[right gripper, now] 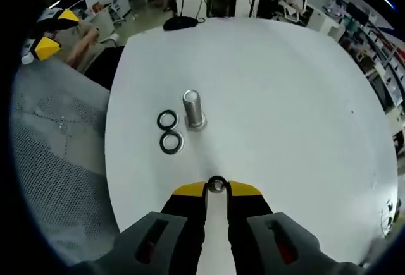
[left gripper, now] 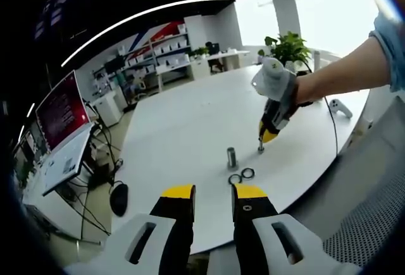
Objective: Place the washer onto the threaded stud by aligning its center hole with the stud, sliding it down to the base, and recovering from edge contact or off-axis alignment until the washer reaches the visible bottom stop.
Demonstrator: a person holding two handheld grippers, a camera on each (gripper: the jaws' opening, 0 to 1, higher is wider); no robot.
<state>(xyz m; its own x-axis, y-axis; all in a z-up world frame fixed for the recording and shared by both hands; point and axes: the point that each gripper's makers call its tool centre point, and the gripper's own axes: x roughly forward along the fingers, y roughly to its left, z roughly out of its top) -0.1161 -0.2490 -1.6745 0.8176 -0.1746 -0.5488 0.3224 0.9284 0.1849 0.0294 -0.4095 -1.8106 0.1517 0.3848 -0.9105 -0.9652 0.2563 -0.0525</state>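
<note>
step: carry washer (right gripper: pixel 217 184) to stud (right gripper: pixel 193 110) | right gripper (right gripper: pixel 217 188): pinching washer, near stud | left gripper (left gripper: pixel 212 193): narrow, empty | next: centre hole over stud

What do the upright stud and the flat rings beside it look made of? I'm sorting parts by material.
The upright threaded stud looks like bright, bare metal, probably steel: silvery with a shiny top. The two flat rings look like darker metal washers, grey with dull sheen; rubber cannot be ruled out.

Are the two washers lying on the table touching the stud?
Apart. The right gripper view shows white table between both washers and the stud.
</note>
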